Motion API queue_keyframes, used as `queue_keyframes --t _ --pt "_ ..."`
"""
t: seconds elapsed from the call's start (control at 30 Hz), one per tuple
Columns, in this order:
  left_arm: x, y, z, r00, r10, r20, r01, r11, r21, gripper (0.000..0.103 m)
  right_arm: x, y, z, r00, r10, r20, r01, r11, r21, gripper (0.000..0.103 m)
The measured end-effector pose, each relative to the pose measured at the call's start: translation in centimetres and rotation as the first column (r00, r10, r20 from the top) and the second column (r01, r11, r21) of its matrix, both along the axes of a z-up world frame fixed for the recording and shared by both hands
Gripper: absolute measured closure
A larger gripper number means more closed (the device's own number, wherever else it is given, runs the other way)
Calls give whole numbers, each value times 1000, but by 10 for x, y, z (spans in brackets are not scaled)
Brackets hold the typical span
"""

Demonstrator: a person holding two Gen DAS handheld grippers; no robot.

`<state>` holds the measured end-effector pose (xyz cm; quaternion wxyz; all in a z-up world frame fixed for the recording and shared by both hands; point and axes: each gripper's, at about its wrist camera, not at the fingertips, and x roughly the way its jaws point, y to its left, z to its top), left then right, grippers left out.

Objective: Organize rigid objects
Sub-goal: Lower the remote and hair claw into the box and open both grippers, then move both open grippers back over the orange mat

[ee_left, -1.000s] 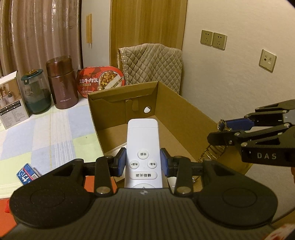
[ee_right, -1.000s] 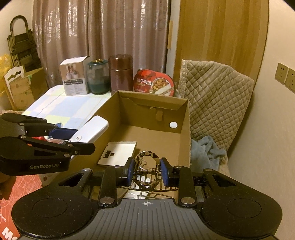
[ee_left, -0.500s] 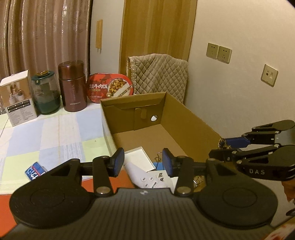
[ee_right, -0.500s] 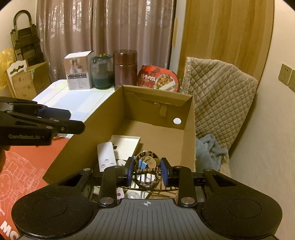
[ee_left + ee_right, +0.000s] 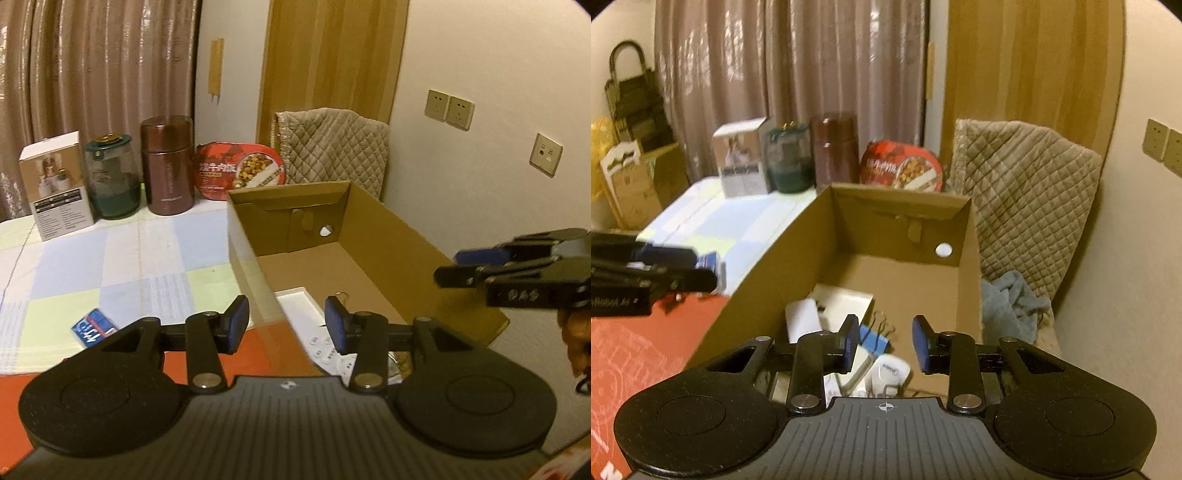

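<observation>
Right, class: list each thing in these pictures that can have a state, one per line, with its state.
Cardboard box: open at the top, partly filled.
White remote: lying flat in the box.
Green jar: upright, lid on.
Brown flask: upright, closed.
Left gripper: jaws apart, empty.
Right gripper: jaws opening, nothing between them.

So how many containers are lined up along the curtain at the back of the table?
4: a white carton on the left, then a green-lidded jar, a brown canister, and a red meal tub leaning behind the cardboard box. More may be hidden behind the box.
</observation>
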<state>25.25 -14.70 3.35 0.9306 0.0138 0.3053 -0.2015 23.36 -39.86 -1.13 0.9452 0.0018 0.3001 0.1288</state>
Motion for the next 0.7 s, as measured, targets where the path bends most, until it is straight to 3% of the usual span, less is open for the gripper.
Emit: queue_keyframes --t 0.03,0.07,0.4,0.7 --pt "-2 4 0 1000 7 2 -7 1000 1 63 -2 -2 3 1000 -5 11 5 1000 10 46" --pt "-2 8 0 1000 11 3 -11 1000 3 63 -3 -3 6 1000 -9 18 8 1000 18 44" --pt "-22 62 0 996 94 6 -94 995 17 63 -25 15 42 997 9 72 -14 998 58 43" --pt "-48 145 3 973 230 14 -230 972 36 61 -46 68 81 984 89 156 -109 986 127 41"
